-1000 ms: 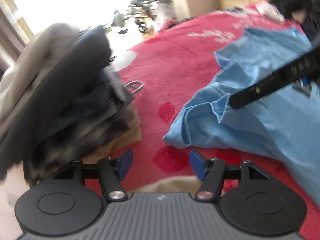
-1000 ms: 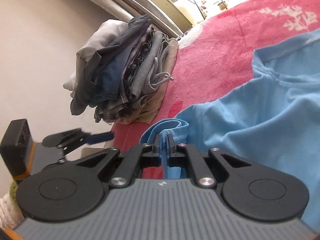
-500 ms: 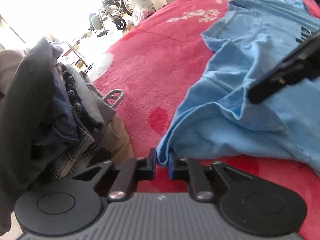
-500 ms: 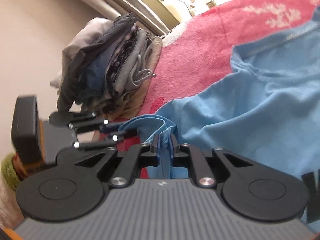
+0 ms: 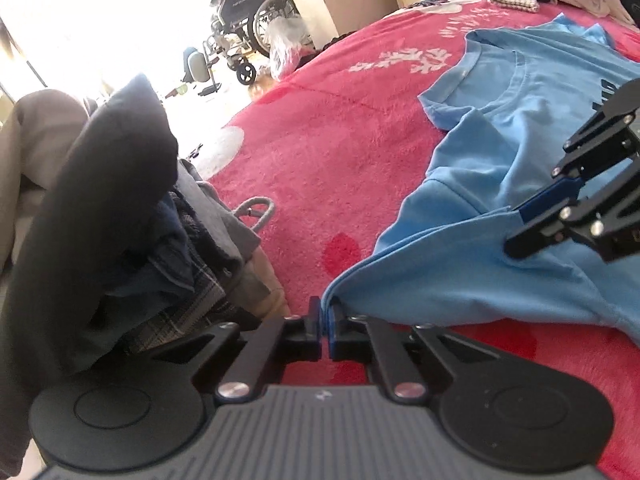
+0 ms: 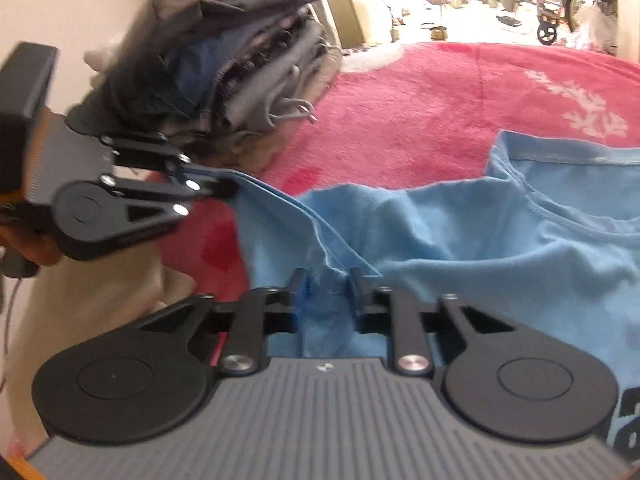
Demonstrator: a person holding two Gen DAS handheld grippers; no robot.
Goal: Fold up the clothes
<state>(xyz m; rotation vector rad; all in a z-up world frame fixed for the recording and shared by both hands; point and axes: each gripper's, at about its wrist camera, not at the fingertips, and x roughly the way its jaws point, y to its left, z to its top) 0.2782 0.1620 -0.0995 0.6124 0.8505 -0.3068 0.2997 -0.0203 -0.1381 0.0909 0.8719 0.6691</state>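
One blue T-shirt (image 5: 500, 264), dark print unreadable

Open bed centre, crowded left edge

A tall stack of folded dark and grey clothes (image 5: 120, 216) blocks the left side; bare red fleece bedspread (image 5: 340, 152) lies free between it and the spread light-blue T-shirt (image 5: 500, 160).

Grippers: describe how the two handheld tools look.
Both match: the left gripper and right gripper have black linkage arms with silver pivot screws, blue pads, round black discs either side and a ribbed grey body. The left one carries a black box and orange trim.
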